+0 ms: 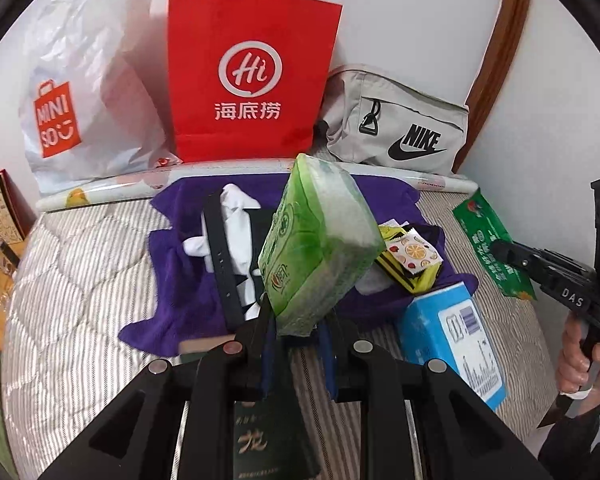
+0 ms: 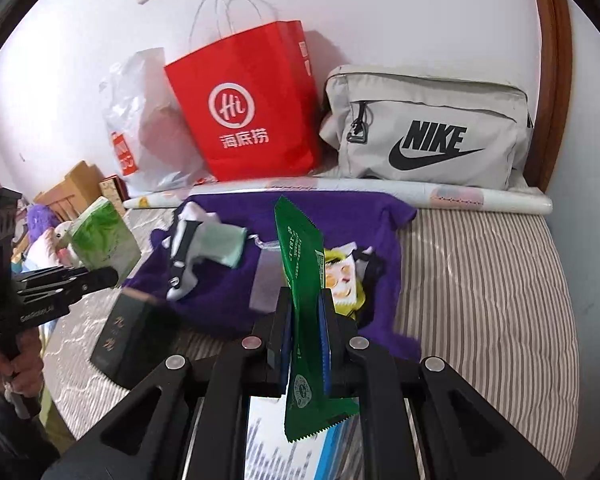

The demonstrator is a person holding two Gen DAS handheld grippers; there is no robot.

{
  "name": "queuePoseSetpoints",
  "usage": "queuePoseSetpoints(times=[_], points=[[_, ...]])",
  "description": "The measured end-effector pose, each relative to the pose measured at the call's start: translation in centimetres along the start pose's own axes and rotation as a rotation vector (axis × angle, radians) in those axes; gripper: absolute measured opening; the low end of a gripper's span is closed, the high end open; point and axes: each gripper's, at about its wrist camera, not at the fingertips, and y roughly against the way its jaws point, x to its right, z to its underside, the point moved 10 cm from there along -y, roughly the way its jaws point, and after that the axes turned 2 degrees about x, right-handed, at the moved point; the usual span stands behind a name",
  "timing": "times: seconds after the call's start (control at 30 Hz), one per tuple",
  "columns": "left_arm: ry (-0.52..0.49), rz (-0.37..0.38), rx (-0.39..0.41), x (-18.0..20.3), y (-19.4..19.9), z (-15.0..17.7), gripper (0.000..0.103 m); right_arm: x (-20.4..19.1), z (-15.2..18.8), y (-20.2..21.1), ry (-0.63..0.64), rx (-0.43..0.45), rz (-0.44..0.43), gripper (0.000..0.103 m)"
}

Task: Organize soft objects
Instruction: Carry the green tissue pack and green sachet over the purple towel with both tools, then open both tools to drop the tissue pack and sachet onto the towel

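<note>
My left gripper (image 1: 296,326) is shut on the lower corner of a green tissue pack (image 1: 320,248), held tilted above the bed; the right wrist view shows the same pack (image 2: 104,240) at the left. My right gripper (image 2: 305,334) is shut on a flat green sachet (image 2: 304,276) standing on edge between its pads, also seen as the green sachet (image 1: 490,240) at the right of the left wrist view. Below lies a purple cloth (image 1: 180,264) with a white sock (image 1: 240,216), a black strap (image 1: 220,260) and fruit-print packets (image 1: 412,258) on it.
A white Miniso bag (image 1: 76,92), a red paper bag (image 1: 248,80) and a grey Nike pouch (image 1: 400,124) lean on the wall behind a paper roll (image 2: 480,200). A blue box (image 1: 452,340) and a dark green box (image 2: 128,340) lie on the striped bedding (image 2: 480,280).
</note>
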Motion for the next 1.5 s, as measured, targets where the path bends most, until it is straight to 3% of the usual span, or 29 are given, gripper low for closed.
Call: queuePoseSetpoints(times=[0.27,0.43,0.97,1.4,1.5], points=[[-0.023,0.008,-0.047,1.4,-3.5,-1.6,0.019,2.0,-1.4,-2.9,-0.030,-0.012,0.012,0.012],[-0.005,0.060,-0.093,2.1,-5.3,-2.3,0.019,2.4,-1.6,-4.7,-0.032,-0.041,-0.021,0.012],[-0.014,0.048,-0.157,1.7,-10.0,-2.3,0.019,2.5,-1.2,-9.7,0.002,-0.116,-0.023,0.012],[-0.011,0.063,-0.204,1.9,-12.2,-2.3,0.021,2.7,-1.0,-11.1,-0.001,-0.151,-0.034,0.019],[-0.001,0.070,-0.210,1.9,-12.3,-2.5,0.025,2.7,-1.0,-11.1,0.001,-0.153,-0.033,0.019]])
